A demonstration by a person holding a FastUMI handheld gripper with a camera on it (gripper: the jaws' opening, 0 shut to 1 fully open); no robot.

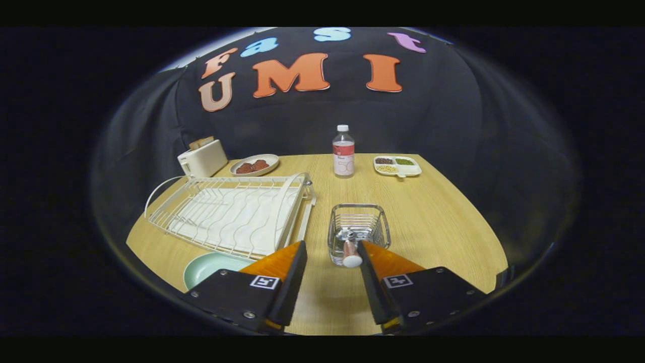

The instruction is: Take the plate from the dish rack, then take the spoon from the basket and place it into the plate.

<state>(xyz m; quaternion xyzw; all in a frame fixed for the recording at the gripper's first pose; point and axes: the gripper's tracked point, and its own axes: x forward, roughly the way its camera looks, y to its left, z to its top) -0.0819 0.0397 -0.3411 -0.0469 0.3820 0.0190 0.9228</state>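
Pale-handled spoon [351,252] in wire basket [359,224], claw [332,254] agape

Setting: staged recording booth mocked up as a kitchen. Black cloth wall [453,126] drapes behind a wood-grain tabletop [443,217]. Kitchen props: toaster [202,158] at far left corner, white dish rack [232,214] along left edge, wire basket [359,227] mid-table, water bottle [343,151] near far edge.

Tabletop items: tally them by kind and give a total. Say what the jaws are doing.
Plates and trays: 3 (green plate, plate of food, divided tray)
Racks and baskets: 2 (dish rack, wire basket)
Bottles: 1
Toasters: 1
Spoons: 1
Total: 8
Gripper jaws open, spoon handle between them.
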